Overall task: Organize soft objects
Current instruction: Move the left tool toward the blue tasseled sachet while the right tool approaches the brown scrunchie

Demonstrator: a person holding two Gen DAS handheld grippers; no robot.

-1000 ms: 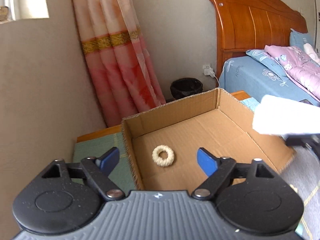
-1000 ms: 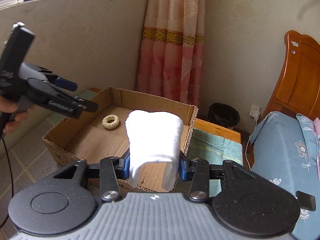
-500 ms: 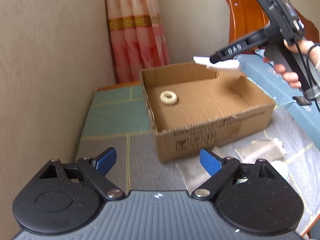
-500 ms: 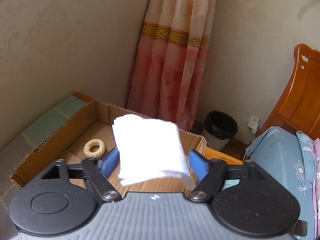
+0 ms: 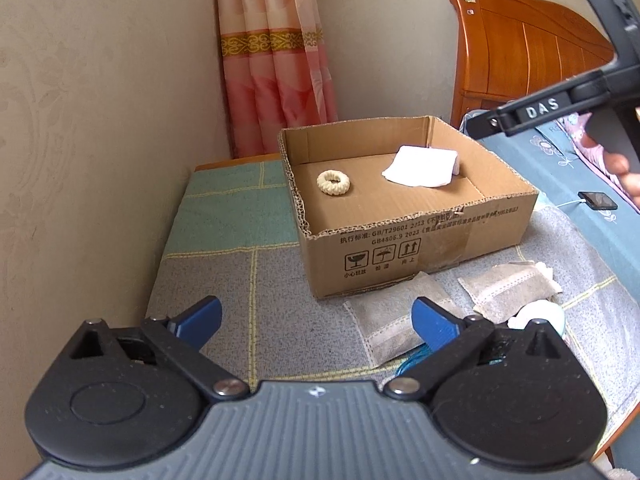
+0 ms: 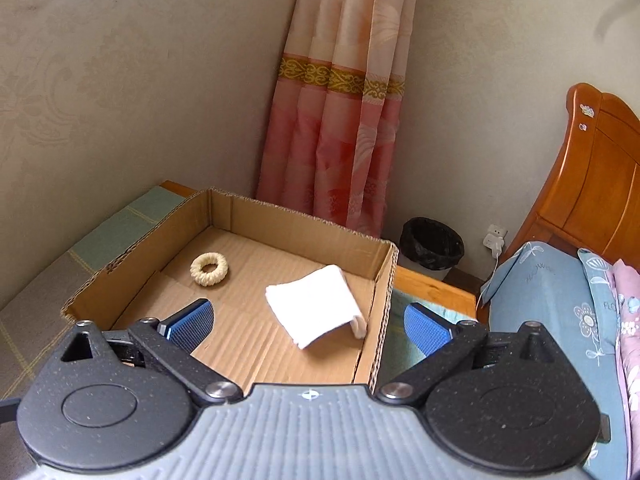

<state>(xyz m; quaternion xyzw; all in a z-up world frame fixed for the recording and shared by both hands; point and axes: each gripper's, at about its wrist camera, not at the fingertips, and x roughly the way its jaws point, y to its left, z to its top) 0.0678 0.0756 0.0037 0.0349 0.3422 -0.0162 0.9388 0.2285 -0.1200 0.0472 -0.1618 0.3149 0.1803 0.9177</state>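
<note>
An open cardboard box [image 5: 420,236] [image 6: 380,280] stands on the patchwork-covered table. Inside lie a cream woven ring [image 5: 334,182] [image 6: 209,269] and a folded white cloth [image 5: 420,166] [image 6: 316,306] near the right wall. My right gripper [image 6: 308,322] is open and empty above the box's near right part; it also shows in the left wrist view [image 5: 532,114], above the box's right side. My left gripper [image 5: 316,318] is open and empty, low over the table in front of the box. Two grey fabric pouches [image 5: 384,320] [image 5: 508,286] lie in front of the box.
A pale round item [image 5: 540,314] and blue string [image 5: 412,360] lie by the pouches. A bed with blue sheet [image 6: 552,292] and wooden headboard [image 5: 528,48] is at the right. A curtain [image 5: 276,60], a wall and a black bin [image 6: 432,242] stand behind.
My right gripper opened and dropped the white cloth, which now lies in the box. My left gripper pulled back from over the box to low in front of it.
</note>
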